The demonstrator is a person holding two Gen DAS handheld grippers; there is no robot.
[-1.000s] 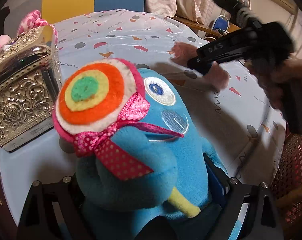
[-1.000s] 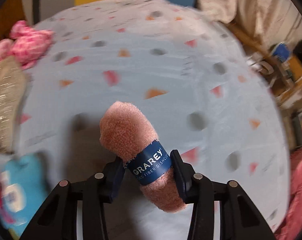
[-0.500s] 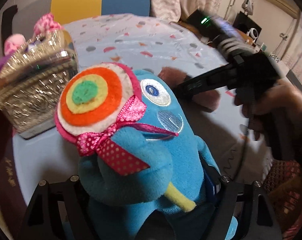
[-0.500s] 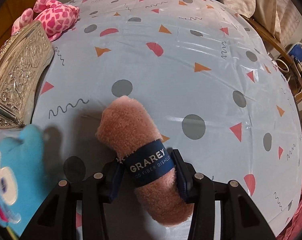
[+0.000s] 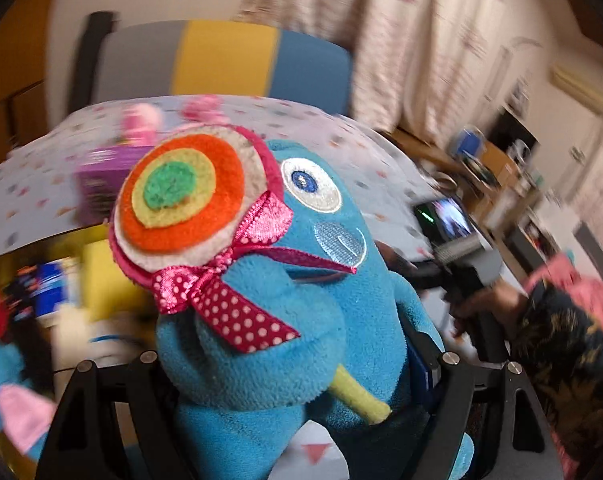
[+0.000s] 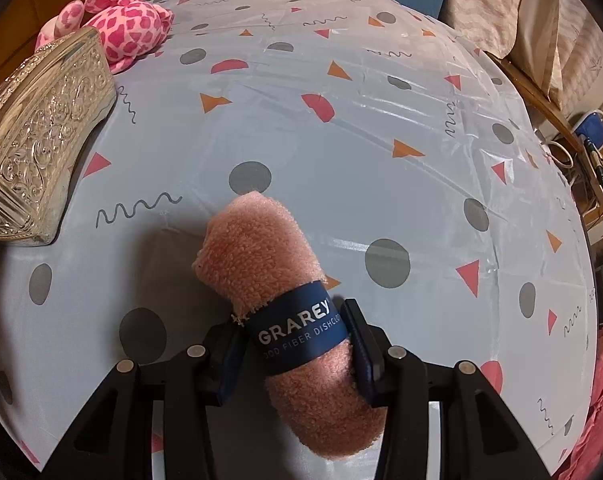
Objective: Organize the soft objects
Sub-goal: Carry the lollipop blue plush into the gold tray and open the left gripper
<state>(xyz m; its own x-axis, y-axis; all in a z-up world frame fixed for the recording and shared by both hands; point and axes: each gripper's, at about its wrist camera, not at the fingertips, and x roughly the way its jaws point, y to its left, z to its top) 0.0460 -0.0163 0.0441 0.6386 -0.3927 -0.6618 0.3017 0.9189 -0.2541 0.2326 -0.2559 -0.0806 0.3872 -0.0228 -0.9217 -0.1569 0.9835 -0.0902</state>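
Note:
My left gripper (image 5: 289,392) is shut on a blue plush toy (image 5: 301,312) that carries a felt lollipop with a pink dotted bow; it is held up, off to the left of the table. My right gripper (image 6: 293,344) is shut on a rolled pink dishcloth (image 6: 277,280) with a blue paper band, resting on or just above the patterned tablecloth (image 6: 381,140). The other gripper and hand (image 5: 461,276) show at the right of the left wrist view. A pink spotted plush (image 6: 121,24) lies at the table's far left.
An embossed silver box (image 6: 41,140) stands at the table's left edge, in front of the pink plush. Left of the table, blurred, are a yellow container (image 5: 101,276) with toys and a purple box (image 5: 101,176). A striped chair (image 5: 221,64) stands behind the table.
My left gripper has swung left and away from the table with the blue plush; that view is now blurred. My right gripper has settled with the dishcloth near the table's front.

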